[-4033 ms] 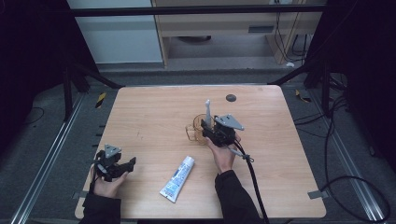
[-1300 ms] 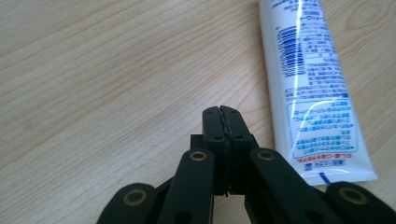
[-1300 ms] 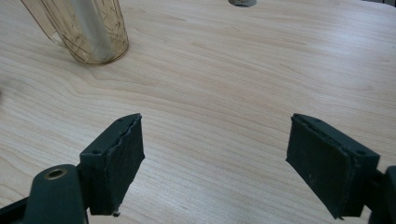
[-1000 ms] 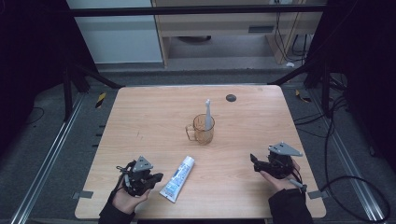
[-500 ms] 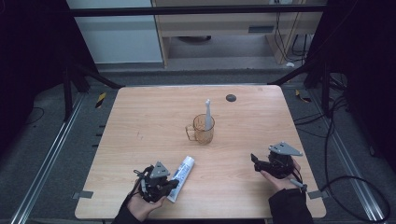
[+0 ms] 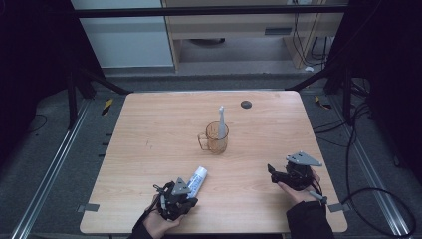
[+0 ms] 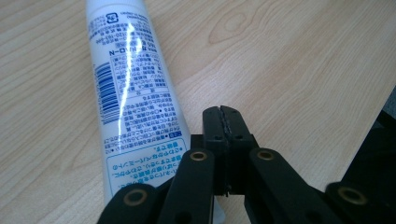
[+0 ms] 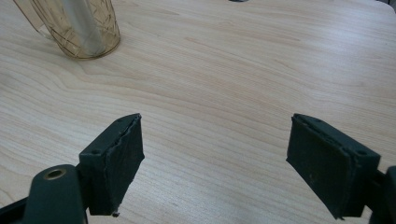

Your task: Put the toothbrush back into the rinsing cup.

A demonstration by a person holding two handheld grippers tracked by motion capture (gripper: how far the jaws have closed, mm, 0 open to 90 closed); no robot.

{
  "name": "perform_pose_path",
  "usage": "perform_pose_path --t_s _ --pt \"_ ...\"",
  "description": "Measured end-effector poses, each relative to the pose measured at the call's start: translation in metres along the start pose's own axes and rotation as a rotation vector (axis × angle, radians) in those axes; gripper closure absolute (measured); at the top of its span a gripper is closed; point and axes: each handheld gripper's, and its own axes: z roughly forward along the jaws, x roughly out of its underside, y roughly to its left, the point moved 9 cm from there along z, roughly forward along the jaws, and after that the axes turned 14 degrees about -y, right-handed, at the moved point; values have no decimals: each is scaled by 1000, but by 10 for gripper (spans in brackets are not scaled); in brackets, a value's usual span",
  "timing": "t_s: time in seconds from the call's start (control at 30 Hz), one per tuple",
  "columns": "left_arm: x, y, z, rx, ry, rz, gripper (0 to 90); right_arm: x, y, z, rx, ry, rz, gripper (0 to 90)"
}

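Tube (image 7: 135, 88) back: barcode, small Japanese print (mostly illegible).

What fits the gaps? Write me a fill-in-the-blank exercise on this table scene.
1. The left gripper sits beside the white tube with its jaws ____.
2. The right gripper rests with its jaws ____ and nothing between them.
3. The toothbrush stands in the amber ____.
4. The tube lies flat on the wooden ____.

Missing words: shut; open; cup; table

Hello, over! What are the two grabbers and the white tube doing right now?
Left gripper jaws shut, empty, beside the white tube. Right gripper jaws open, empty. Tube flat on table. Nothing in the way.
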Motion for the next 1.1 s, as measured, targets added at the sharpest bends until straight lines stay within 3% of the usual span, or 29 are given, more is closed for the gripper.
perform_pose_path --t_s 0.73,1.1 --pt "9 9 -2 -34 40 -3 899 1 -1 -1 4 6 3 182" --pt "11 27 -10 -86 35 -35 899 1 -3 0 9 4 -2 182"
